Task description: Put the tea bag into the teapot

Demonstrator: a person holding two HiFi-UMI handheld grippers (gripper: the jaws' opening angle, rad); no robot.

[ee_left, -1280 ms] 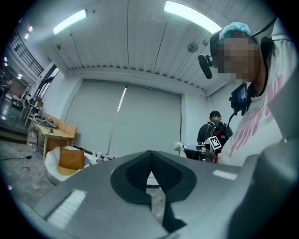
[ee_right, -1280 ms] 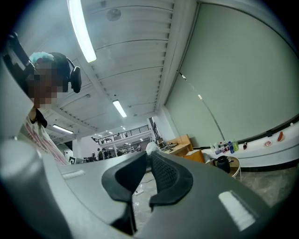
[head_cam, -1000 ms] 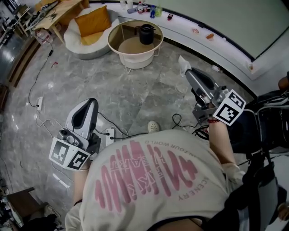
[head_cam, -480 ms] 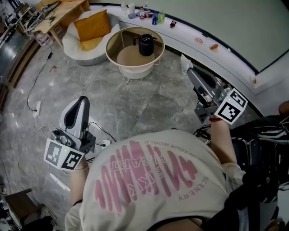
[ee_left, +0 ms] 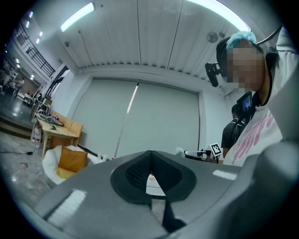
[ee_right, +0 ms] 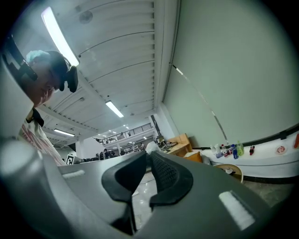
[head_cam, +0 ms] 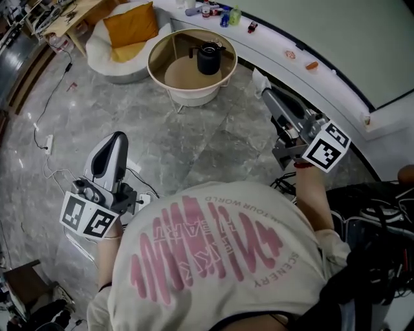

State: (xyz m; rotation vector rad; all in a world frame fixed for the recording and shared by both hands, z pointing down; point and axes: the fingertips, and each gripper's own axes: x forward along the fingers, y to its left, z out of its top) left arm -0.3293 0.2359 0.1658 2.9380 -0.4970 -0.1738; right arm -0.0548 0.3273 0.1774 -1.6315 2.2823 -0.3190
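A black teapot (head_cam: 208, 57) stands on a round white-rimmed side table (head_cam: 155, 55) at the top of the head view. My right gripper (head_cam: 261, 84) is held in the air to the right of the table, shut on a small white tea bag (head_cam: 258, 78) that sticks out past its tip. In the right gripper view the jaws (ee_right: 148, 155) meet, with the white tea bag (ee_right: 152, 146) showing just above them. My left gripper (head_cam: 117, 138) hangs lower left over the floor, shut and holding nothing; its jaws touch in the left gripper view (ee_left: 150, 153).
A white armchair with an orange cushion (head_cam: 131, 24) stands left of the table. Bottles (head_cam: 222, 13) and small items line a curved white ledge behind it. Cables (head_cam: 48, 145) trail on the grey marble floor. A wooden desk (head_cam: 61, 16) is at the far left.
The table and teapot have shifted a little nearer in the head view. My right gripper has moved up and left with the tea bag, closer to the table. The left gripper has barely moved.
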